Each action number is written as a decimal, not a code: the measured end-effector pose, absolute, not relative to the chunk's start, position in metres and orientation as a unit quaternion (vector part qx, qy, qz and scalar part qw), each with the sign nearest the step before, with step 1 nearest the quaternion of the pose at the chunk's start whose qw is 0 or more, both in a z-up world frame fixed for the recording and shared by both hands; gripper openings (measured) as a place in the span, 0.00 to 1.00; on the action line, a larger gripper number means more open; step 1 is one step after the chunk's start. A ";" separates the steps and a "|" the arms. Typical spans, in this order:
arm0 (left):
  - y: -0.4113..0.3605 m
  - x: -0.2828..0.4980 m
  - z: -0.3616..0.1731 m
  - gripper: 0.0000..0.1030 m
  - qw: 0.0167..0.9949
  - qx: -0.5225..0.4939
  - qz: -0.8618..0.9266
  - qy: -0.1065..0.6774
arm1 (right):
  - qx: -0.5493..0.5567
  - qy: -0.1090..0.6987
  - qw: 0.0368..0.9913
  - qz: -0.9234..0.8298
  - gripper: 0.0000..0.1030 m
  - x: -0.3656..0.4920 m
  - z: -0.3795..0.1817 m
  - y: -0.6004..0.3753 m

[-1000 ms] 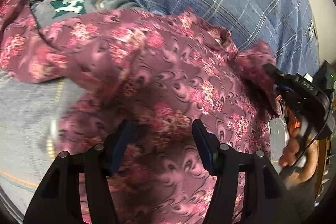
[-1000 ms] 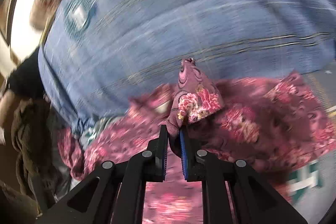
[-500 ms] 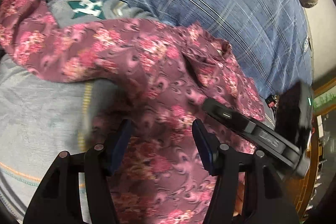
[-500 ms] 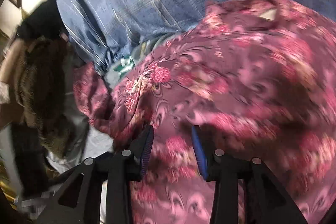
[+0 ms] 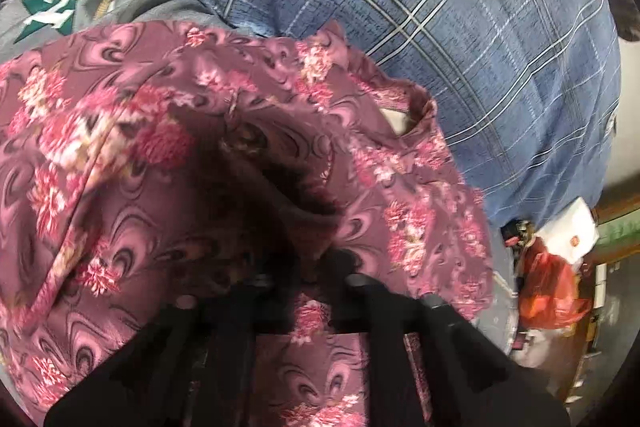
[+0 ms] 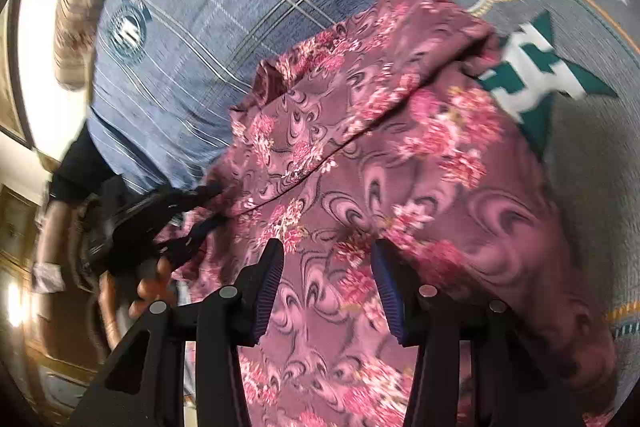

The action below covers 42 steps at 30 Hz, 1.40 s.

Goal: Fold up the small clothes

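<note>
— What is the biggest thing we see?

— We see a big blue checked cloth (image 5: 460, 39) spread out at the back. Beside it lies a grey cloth (image 6: 592, 155) with green and white letters.

— Where is the thing we fold?

— The pink flowery garment (image 6: 400, 167) lies on top of both cloths, all bunched up.

— What does our left gripper (image 5: 308, 267) do?

— Its fingers have just come together, and they pinch a fold of the pink flowery garment.

— And our right gripper (image 6: 328, 287)?

— Its fingers (image 6: 270, 283) have just been opening. We see them apart, over the garment, pinching nothing.

— Anything small?

— An orange-red bag (image 5: 548, 291) sits off to the side.
</note>
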<state>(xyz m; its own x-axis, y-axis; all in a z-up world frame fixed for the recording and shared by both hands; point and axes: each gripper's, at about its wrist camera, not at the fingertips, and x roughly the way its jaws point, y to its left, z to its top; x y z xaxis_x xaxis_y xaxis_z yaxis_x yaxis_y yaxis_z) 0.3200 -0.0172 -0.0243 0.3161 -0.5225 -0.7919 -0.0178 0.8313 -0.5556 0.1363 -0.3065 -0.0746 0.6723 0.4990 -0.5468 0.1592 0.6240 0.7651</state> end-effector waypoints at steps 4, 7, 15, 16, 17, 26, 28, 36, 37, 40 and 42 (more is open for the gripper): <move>0.013 0.308 0.016 0.04 0.830 -0.219 -0.131 0.496 | 0.457 0.353 0.810 0.102 0.48 0.140 -0.076 -0.323; 0.032 0.304 0.028 0.04 0.839 -0.210 -0.126 0.486 | 0.493 0.334 0.799 0.087 0.48 0.153 -0.081 -0.341; 0.042 0.306 0.010 0.04 0.821 -0.214 -0.117 0.517 | 0.545 0.299 0.783 0.013 0.05 0.195 -0.075 -0.368; 0.038 0.305 0.005 0.05 0.820 -0.209 -0.118 0.519 | 0.538 0.277 0.796 -0.002 0.04 0.190 -0.067 -0.373; 0.035 0.305 -0.001 0.06 0.819 -0.204 -0.120 0.523 | 0.531 0.266 0.805 -0.011 0.04 0.187 -0.064 -0.376; 0.049 0.263 -0.003 0.10 0.819 -0.205 -0.126 0.521 | 0.470 0.293 0.832 -0.039 0.12 0.163 -0.063 -0.367; 0.047 0.257 0.014 0.11 0.832 -0.203 -0.131 0.500 | 0.430 0.275 0.860 -0.019 0.15 0.168 -0.042 -0.352; 0.021 0.293 -0.024 0.22 0.825 -0.144 -0.101 0.538 | 0.347 0.359 0.865 -0.041 0.21 0.221 -0.071 -0.304; 0.023 0.291 -0.019 0.22 0.824 -0.145 -0.105 0.537 | 0.352 0.358 0.863 -0.051 0.25 0.220 -0.065 -0.301; 0.042 0.282 -0.003 0.22 0.823 -0.178 -0.122 0.526 | 0.370 0.336 0.866 -0.006 0.25 0.232 -0.053 -0.276; 0.069 0.275 0.015 0.22 0.832 -0.193 -0.119 0.506 | 0.337 0.356 0.871 0.022 0.25 0.254 -0.050 -0.243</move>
<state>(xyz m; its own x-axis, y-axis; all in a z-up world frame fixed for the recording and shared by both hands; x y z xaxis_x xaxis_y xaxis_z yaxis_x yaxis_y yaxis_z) 0.2749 0.0689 0.0146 0.4590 -0.3944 -0.7961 0.0030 0.8967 -0.4426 0.2535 -0.2431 -0.0504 0.7457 0.2783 -0.6054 0.2014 0.7719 0.6030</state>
